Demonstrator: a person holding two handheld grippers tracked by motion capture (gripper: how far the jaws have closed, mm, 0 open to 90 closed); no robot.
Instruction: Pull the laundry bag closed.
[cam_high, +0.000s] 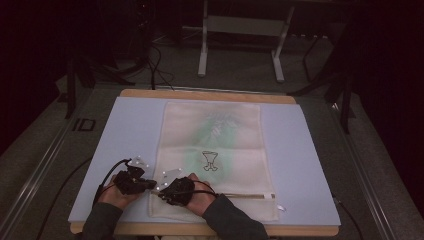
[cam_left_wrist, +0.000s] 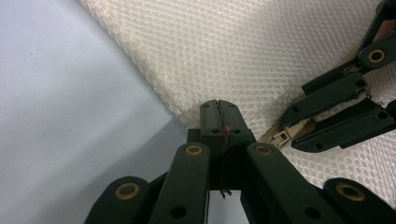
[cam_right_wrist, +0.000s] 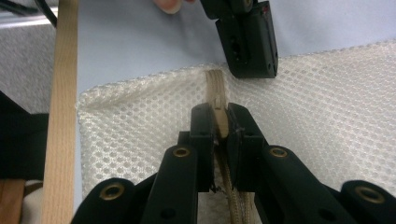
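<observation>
I see one cream mesh laundry bag (cam_high: 212, 150) lying flat on the pale blue mat (cam_high: 310, 165) that covers the wood-edged tabletop (cam_high: 207, 94), its honeycomb weave showing clearly in both gripper views, a small black goblet-like print (cam_high: 210, 161) at its middle and a faint green tint showing through. A single tan zipper (cam_high: 245, 195) runs across the bag's near end. My two tools meet at the bag's near left corner: the left tool (cam_high: 150, 184) has its jaws pressed together on the corner edge of the mesh (cam_left_wrist: 219, 109), and the right tool (cam_high: 161, 192) has its jaws pinched on the end of the zipper tape (cam_right_wrist: 218, 114), with the cream zipper slider (cam_left_wrist: 283, 136) sitting just by them in the left gripper view. Both tools are matte black, hinged with brass-coloured pins, and each trails one black cable. Two hands in dark grey sleeves come in from the near edge, close together and nearly touching. Beyond the tabletop, on grey carpet, stands one pale metal frame (cam_high: 240, 30) on two legs.
</observation>
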